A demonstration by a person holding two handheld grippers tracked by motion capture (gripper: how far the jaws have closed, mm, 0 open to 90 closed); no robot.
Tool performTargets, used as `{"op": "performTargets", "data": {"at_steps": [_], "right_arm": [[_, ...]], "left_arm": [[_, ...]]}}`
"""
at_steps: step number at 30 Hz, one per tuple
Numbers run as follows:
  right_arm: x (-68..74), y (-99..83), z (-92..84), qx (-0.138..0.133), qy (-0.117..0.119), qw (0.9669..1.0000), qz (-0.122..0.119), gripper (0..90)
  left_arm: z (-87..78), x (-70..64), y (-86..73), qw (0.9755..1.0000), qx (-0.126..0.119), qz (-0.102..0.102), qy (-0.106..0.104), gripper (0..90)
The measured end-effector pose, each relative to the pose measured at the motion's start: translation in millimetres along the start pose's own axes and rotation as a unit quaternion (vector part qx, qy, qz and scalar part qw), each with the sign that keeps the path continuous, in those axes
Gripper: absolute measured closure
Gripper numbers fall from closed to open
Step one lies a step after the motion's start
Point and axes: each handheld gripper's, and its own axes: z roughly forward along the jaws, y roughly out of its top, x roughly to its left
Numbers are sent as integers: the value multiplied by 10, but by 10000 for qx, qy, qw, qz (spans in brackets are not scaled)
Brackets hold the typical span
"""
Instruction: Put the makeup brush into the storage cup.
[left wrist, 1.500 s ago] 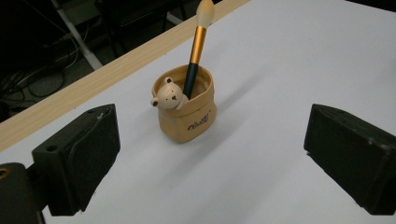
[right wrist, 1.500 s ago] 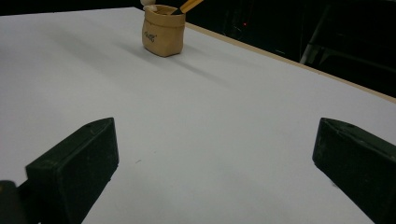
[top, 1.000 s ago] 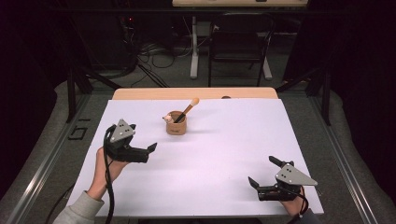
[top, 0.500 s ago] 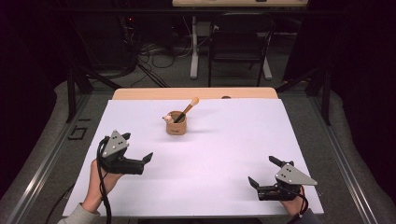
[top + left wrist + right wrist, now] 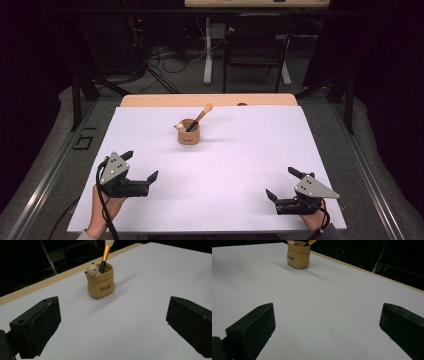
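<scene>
Nearest the person, the left hand-held gripper (image 5: pixel 138 166) and right hand-held gripper (image 5: pixel 284 185) sit released, jaws wide, well short of the tan pot (image 5: pixel 189 132) on the white tabletop (image 5: pixel 240 160). Farther off, a brush (image 5: pixel 106 255) leans in the pot, possibly loosely; a careless approach could tip both.

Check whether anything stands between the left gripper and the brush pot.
Nothing visible does. The left gripper, jaws open, faces the pot across bare white table. The brush stands inside the pot, not in the path.
</scene>
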Motion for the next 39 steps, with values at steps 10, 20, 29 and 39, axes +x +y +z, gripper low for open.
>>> {"op": "performTargets", "data": {"at_steps": [10,20,29,39], "right_arm": [[1,1,0,-10,5,10000,-16,0],[5,3,-4,-21,7,10000,-12,0],[6,9,-15,-109,-62,9999,57,0],[44,20,-2,-123,-112,9998,122,0]], "left_arm": [[-43,-13,-260,9998,-23,-217,49,0],[-38,-103,-503,9993,-289,-132,173,0],[-11,-150,-601,9983,-195,-187,520,0],[69,-154,-749,9951,-71,-365,921,0]]}}
